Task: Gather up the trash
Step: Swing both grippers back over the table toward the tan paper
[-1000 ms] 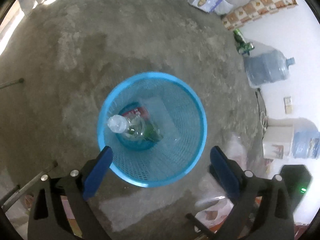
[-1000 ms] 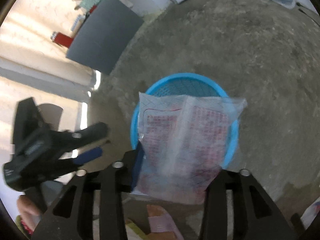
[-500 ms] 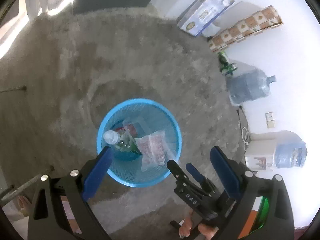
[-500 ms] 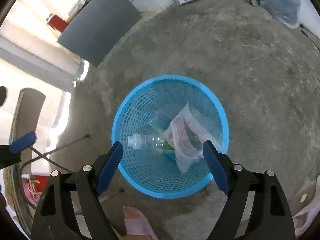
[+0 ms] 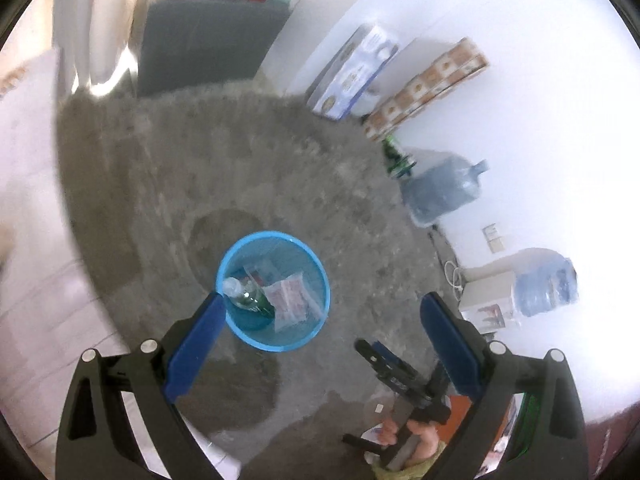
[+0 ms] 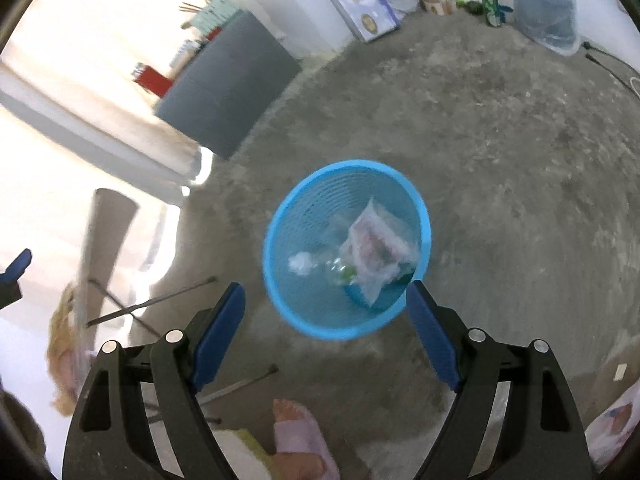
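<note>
Both grippers hang high above the concrete floor [image 6: 500, 152] with nothing in them: the left gripper [image 5: 320, 344] has its blue pads spread wide and empty, and the right gripper [image 6: 326, 332] is just as wide apart and bare. The blue mesh wastebasket [image 6: 280, 224] stands on the floor below, near the middle of the open patch. Inside it a clear plastic bottle [image 5: 242, 294] lies toward its left wall, with a clear plastic bag printed in red [image 5: 294, 300] leaning against the right wall and over the bottle's lower end. Judging from that, the drop is done and the step in hand is to find the next piece of litter. A sensible way is to lift clear of the basket's rim before swinging either tool sideways, so no finger hooks the light mesh and tips it. Along the floor's far edge, by the wall, a green can [image 6: 491, 6] stands beside a large water jug [image 6: 548, 4] and may be worth collecting. The views are blurred, so slow down before choosing a target. A sandalled foot [image 6: 294, 428] shows close beneath the right tool.
</note>
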`<act>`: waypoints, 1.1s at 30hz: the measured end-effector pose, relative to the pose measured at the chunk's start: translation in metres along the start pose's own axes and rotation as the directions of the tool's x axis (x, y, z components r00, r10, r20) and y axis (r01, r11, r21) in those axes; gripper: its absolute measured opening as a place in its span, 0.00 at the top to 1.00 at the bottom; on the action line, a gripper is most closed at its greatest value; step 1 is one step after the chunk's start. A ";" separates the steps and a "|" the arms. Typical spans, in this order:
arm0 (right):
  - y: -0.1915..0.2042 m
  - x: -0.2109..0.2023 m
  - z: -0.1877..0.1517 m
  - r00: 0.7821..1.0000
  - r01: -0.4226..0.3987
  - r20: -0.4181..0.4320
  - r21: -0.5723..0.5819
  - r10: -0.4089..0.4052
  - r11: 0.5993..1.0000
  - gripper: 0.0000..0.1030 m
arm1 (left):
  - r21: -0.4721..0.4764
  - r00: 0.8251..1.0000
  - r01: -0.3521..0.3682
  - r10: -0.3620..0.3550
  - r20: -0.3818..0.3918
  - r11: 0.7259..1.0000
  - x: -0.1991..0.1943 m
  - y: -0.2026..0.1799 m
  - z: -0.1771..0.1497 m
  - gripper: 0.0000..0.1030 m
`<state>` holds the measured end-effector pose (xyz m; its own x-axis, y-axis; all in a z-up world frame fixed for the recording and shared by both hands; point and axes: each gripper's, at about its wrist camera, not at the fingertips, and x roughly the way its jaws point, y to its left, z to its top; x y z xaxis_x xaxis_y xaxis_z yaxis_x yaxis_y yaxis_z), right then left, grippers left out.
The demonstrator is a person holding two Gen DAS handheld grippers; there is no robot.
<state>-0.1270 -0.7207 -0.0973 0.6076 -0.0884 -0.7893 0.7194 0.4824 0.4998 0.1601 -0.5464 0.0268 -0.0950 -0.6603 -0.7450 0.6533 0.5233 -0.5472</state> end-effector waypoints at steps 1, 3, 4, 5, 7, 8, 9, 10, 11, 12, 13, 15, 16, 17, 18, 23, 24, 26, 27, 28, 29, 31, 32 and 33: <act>0.003 -0.012 -0.009 1.000 -0.018 0.008 -0.006 0.018 1.000 0.24 | 0.010 1.000 0.011 -0.011 0.023 1.000 -0.022 0.004 -0.009 0.07; 0.012 -0.035 -0.027 0.999 -0.040 0.022 -0.026 0.041 0.999 0.24 | 0.042 0.998 0.018 -0.020 0.060 0.999 -0.058 0.012 -0.027 0.07; 0.016 -0.043 -0.035 0.998 -0.048 0.029 -0.034 0.049 0.998 0.24 | 0.057 0.996 0.014 -0.018 0.083 0.998 -0.073 0.014 -0.037 0.07; 0.022 -0.053 -0.043 0.998 -0.057 0.035 -0.044 0.058 0.997 0.24 | 0.070 0.994 0.006 -0.014 0.106 0.998 -0.085 0.017 -0.048 0.07; 0.035 -0.072 -0.061 0.995 -0.077 0.051 -0.072 0.081 0.994 0.21 | 0.106 0.989 -0.038 0.022 0.149 0.994 -0.111 0.024 -0.076 0.07; 0.041 -0.079 -0.069 0.995 -0.076 0.062 -0.084 0.082 0.994 0.17 | 0.123 0.985 -0.057 0.036 0.170 0.991 -0.119 0.027 -0.090 0.07; 0.052 -0.089 -0.080 0.994 -0.067 0.082 -0.106 0.076 0.992 0.16 | 0.131 0.981 -0.069 0.043 0.190 0.989 -0.128 0.032 -0.106 0.06; 0.059 -0.094 -0.086 0.993 -0.061 0.091 -0.120 0.072 0.991 0.15 | 0.123 0.977 -0.078 0.051 0.207 0.989 -0.136 0.038 -0.123 0.06; 0.068 -0.098 -0.094 0.993 -0.050 0.099 -0.138 0.064 0.989 0.14 | 0.110 0.974 -0.080 0.054 0.221 0.991 -0.141 0.043 -0.134 0.06; 0.081 -0.103 -0.103 0.993 -0.028 0.109 -0.166 0.046 0.986 0.13 | 0.088 0.968 -0.072 0.048 0.247 0.994 -0.148 0.052 -0.152 0.06; 0.088 -0.106 -0.107 0.993 -0.009 0.118 -0.185 0.031 0.983 0.10 | 0.072 0.963 -0.068 0.047 0.264 0.995 -0.154 0.060 -0.165 0.06; 0.111 -0.114 -0.117 0.988 0.044 0.155 -0.245 -0.006 0.969 0.08 | 0.054 0.957 -0.078 0.060 0.282 0.995 -0.165 0.075 -0.189 0.06; 0.128 -0.118 -0.122 0.983 0.071 0.183 -0.290 -0.018 0.955 0.08 | 0.049 0.957 -0.081 0.064 0.282 0.996 -0.170 0.082 -0.199 0.06; 0.143 -0.120 -0.125 0.979 0.096 0.203 -0.328 -0.030 0.940 0.08 | 0.051 0.962 -0.077 0.060 0.266 0.996 -0.175 0.091 -0.210 0.06; 0.160 -0.122 -0.129 0.972 0.134 0.228 -0.366 -0.051 0.921 0.08 | 0.054 0.969 -0.067 0.053 0.241 0.996 -0.181 0.101 -0.221 0.06; 0.230 -0.121 -0.148 0.941 0.245 0.330 -0.524 -0.071 0.815 0.08 | -0.058 0.921 -0.198 0.206 0.331 0.979 -0.220 0.155 -0.264 0.06; 0.243 -0.119 -0.152 0.937 0.260 0.343 -0.544 -0.072 0.798 0.08 | -0.077 0.905 -0.235 0.247 0.347 0.969 -0.226 0.163 -0.270 0.06; 0.275 -0.111 -0.160 0.932 0.261 0.360 -0.581 -0.044 0.771 0.08 | -0.123 0.871 -0.306 0.330 0.363 0.944 -0.239 0.183 -0.282 0.05; 0.282 -0.109 -0.163 0.933 0.256 0.360 -0.591 -0.034 0.765 0.08 | -0.148 0.853 -0.343 0.374 0.365 0.928 -0.246 0.194 -0.288 0.06; 0.296 -0.105 -0.167 0.934 0.244 0.356 -0.611 -0.014 0.754 0.08 | -0.163 0.838 -0.371 0.406 0.365 0.914 -0.252 0.204 -0.292 0.05; 0.308 -0.102 -0.171 0.937 0.228 0.349 -0.629 0.008 0.743 0.08 | -0.171 0.827 -0.392 0.428 0.365 0.904 -0.254 0.211 -0.295 0.05; 0.330 -0.092 -0.176 0.945 0.194 0.324 -0.658 0.042 0.727 0.08 | -0.190 0.788 -0.454 0.492 0.370 0.870 -0.263 0.223 -0.303 0.05; 0.340 -0.085 -0.178 0.951 0.174 0.305 -0.667 0.053 0.725 0.08 | -0.203 0.774 -0.471 0.513 0.372 0.858 -0.267 0.229 -0.307 0.05; 0.345 -0.081 -0.179 0.954 0.162 0.295 -0.670 0.059 0.725 0.08 | -0.215 0.766 -0.476 0.522 0.374 0.853 -0.269 0.234 -0.309 0.05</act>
<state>0.0111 -0.3909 0.0753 0.7212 -0.3125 -0.6183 0.3942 0.9190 -0.0047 0.1063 -0.0799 -0.0183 0.5496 -0.4341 -0.7138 0.4408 0.8765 -0.1936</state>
